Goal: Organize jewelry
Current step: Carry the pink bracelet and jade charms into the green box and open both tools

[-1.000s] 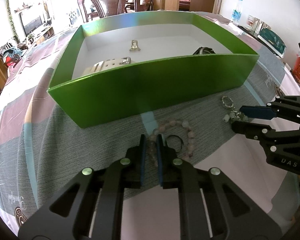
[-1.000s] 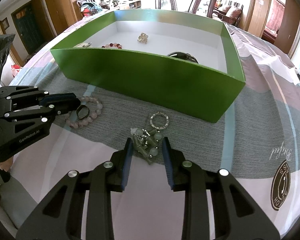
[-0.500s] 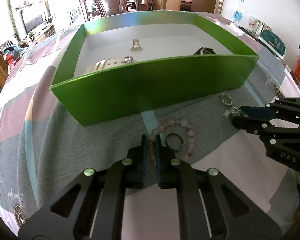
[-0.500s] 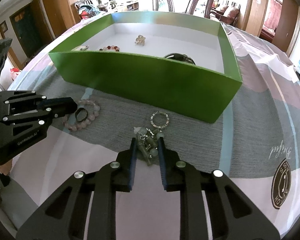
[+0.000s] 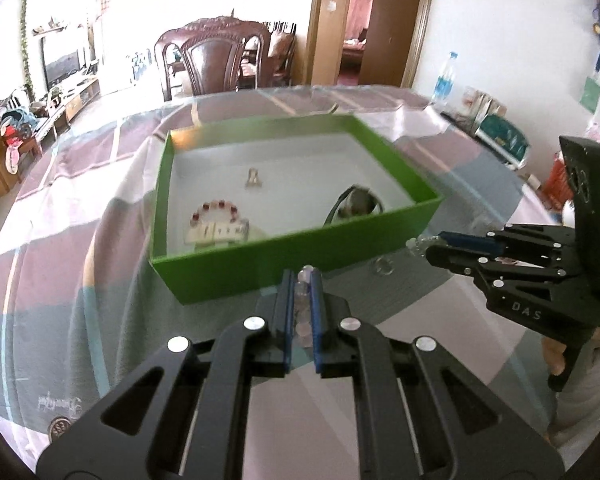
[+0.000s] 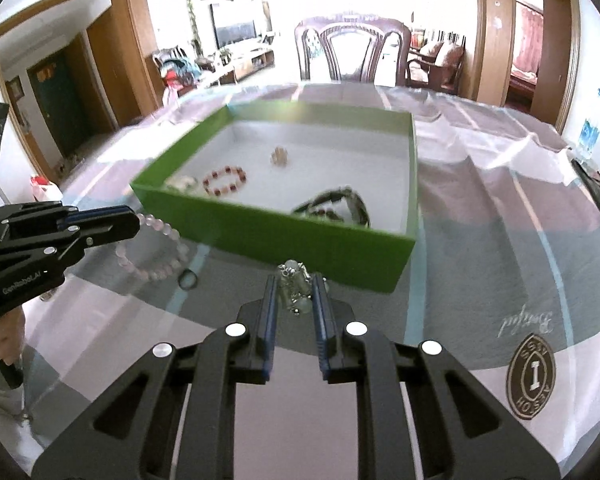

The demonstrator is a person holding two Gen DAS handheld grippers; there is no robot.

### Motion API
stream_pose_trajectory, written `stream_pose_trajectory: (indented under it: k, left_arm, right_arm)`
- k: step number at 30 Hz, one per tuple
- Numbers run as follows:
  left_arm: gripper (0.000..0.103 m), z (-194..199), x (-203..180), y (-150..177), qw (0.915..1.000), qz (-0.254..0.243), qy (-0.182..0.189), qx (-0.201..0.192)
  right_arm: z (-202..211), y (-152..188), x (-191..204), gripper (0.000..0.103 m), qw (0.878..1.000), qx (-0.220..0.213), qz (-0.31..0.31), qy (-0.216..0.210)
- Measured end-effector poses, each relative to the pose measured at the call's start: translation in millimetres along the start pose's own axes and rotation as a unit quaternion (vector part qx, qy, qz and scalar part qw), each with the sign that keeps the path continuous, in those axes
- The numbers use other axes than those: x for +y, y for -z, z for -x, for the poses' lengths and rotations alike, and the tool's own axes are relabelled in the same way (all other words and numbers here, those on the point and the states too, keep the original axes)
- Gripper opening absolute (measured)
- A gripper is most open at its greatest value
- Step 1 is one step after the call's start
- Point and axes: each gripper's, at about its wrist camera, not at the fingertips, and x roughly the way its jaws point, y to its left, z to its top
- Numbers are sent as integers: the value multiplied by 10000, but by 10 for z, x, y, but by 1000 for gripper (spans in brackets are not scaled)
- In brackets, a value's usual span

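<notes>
Pink beads of a bracelet (image 6: 152,256) are pinched between the pads of the left gripper (image 5: 302,280), and the loop is held above the striped tablecloth (image 6: 500,240). Beside it, a dark ring (image 6: 188,279) is left on the cloth. A silver charm cluster (image 6: 296,282) is clamped in the right gripper (image 6: 294,292), just before the green box (image 6: 284,236).

- Box (image 5: 300,256) near wall hides part of the white bracelet (image 5: 216,234).
- Watch (image 6: 340,206) partly behind box wall, blurred.
- Small gold piece (image 5: 253,178) too small to identify.
- Pink bracelet (image 5: 305,304) mostly hidden between fingers.
</notes>
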Motion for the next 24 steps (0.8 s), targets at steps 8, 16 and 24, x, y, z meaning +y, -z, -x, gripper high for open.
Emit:
stream_pose_trajectory:
  k: [8, 16, 24]
  left_arm:
    - [8, 355, -65, -448, 9975, -260, -335, -566]
    - [8, -8, 145, -923, 9953, 52, -722, -641]
    - [14, -679, 423, -829, 9950, 427, -899, -10]
  right_arm:
    - [272, -382, 60, 17, 9989, -294, 341, 151]
    - [-121, -888, -61, 17, 9992, -381, 130, 28]
    - [-906, -854, -224, 22, 9974, 298, -599, -274]
